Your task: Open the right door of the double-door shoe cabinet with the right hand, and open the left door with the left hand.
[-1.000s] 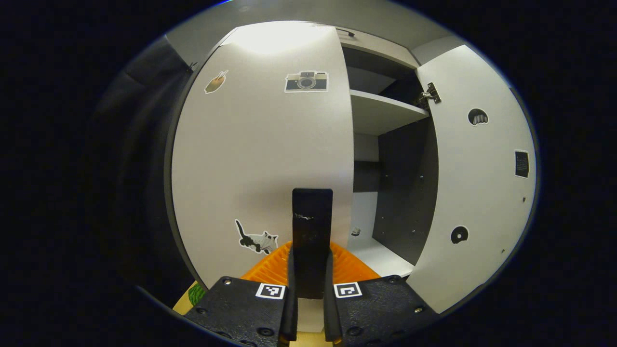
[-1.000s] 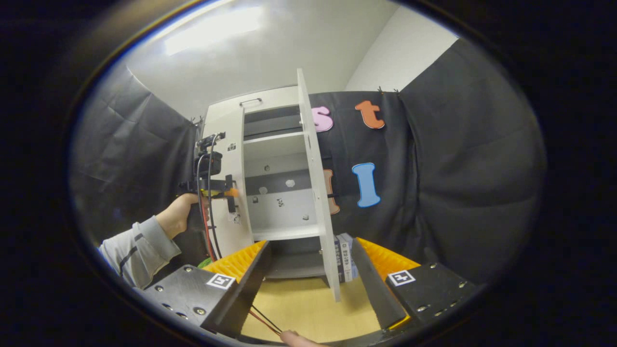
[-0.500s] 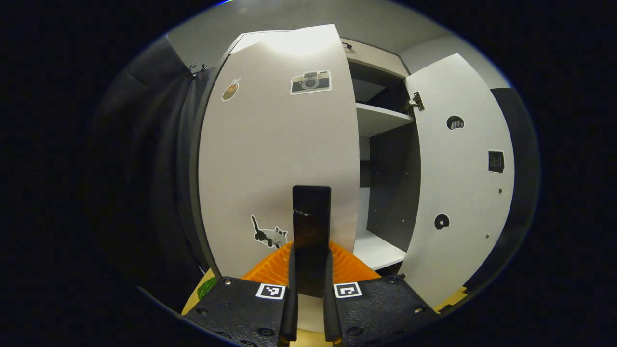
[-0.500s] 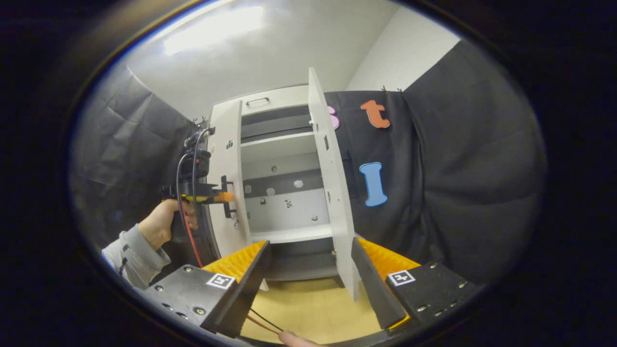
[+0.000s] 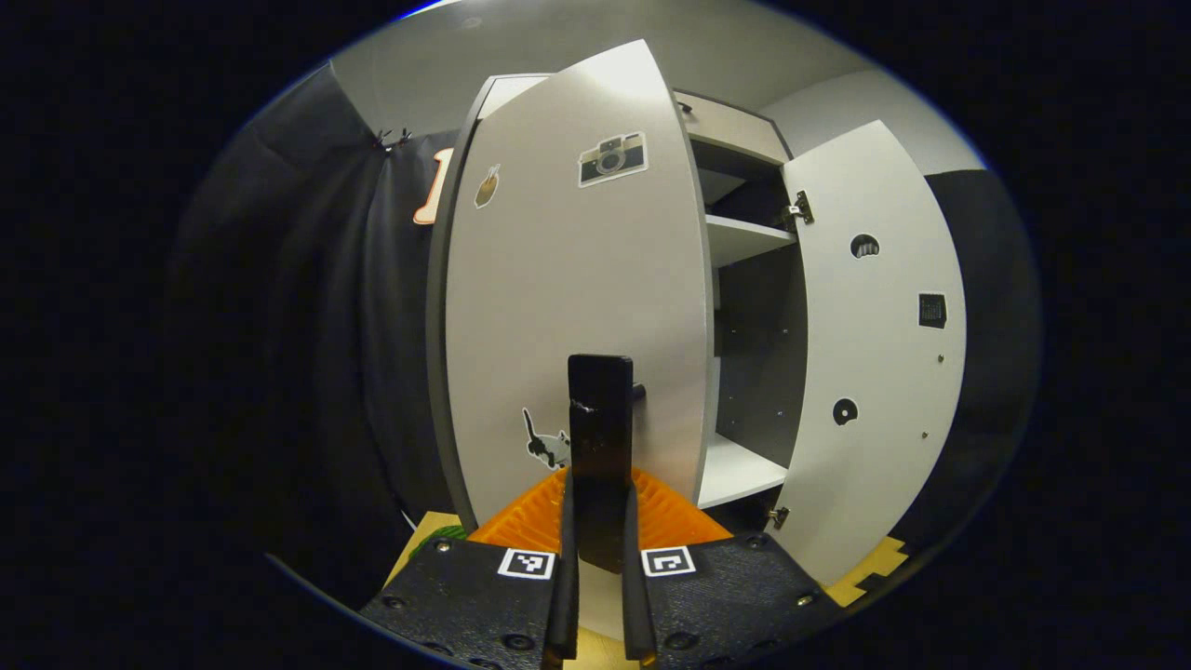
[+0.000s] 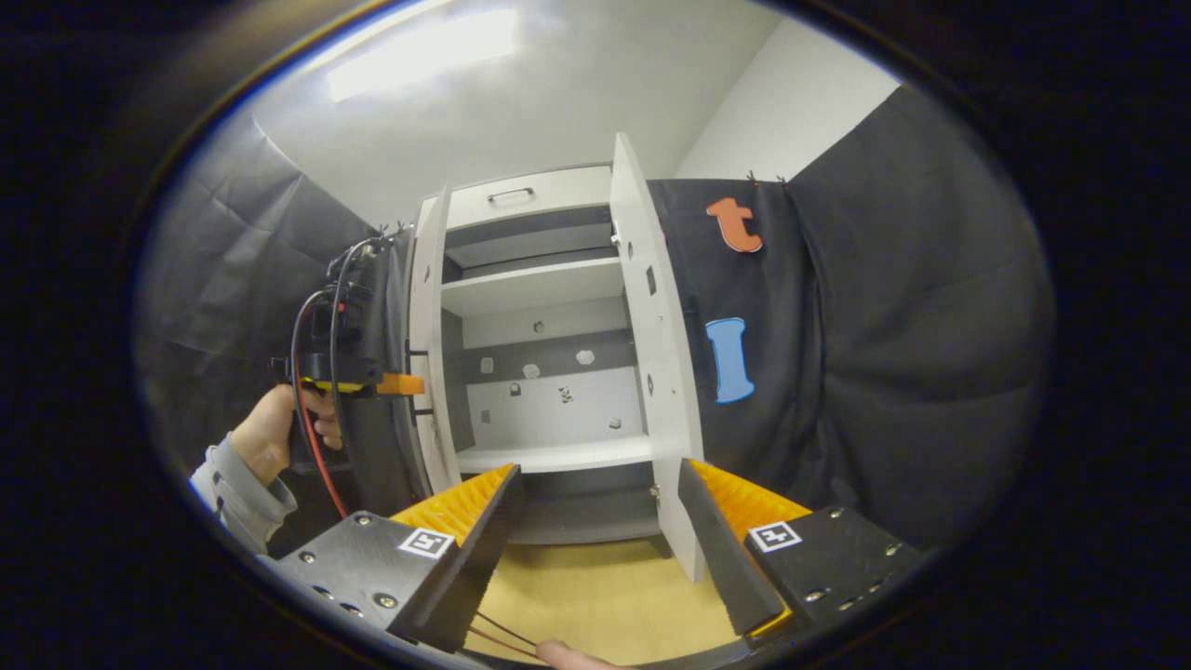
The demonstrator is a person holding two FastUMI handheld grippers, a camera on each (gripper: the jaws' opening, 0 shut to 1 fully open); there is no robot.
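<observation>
The shoe cabinet (image 6: pixel 544 372) stands with its right door (image 6: pixel 656 354) swung wide and its left door (image 5: pixel 577 307) part open, wider than a second ago; keep pulling along the hinge arc, wrist turning with it. The left hand-held gripper (image 5: pixel 595 558) is clamped on the door handle (image 5: pixel 600 423); the right hand-held gripper (image 6: pixel 595 549) gapes, holding nothing

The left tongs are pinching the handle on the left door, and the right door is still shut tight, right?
Not quite. The right door is not shut: the right gripper view shows it swung wide open, with the shelves inside showing. The rest holds: in the left gripper view the left tongs are closed on the handle of the left door.
</observation>
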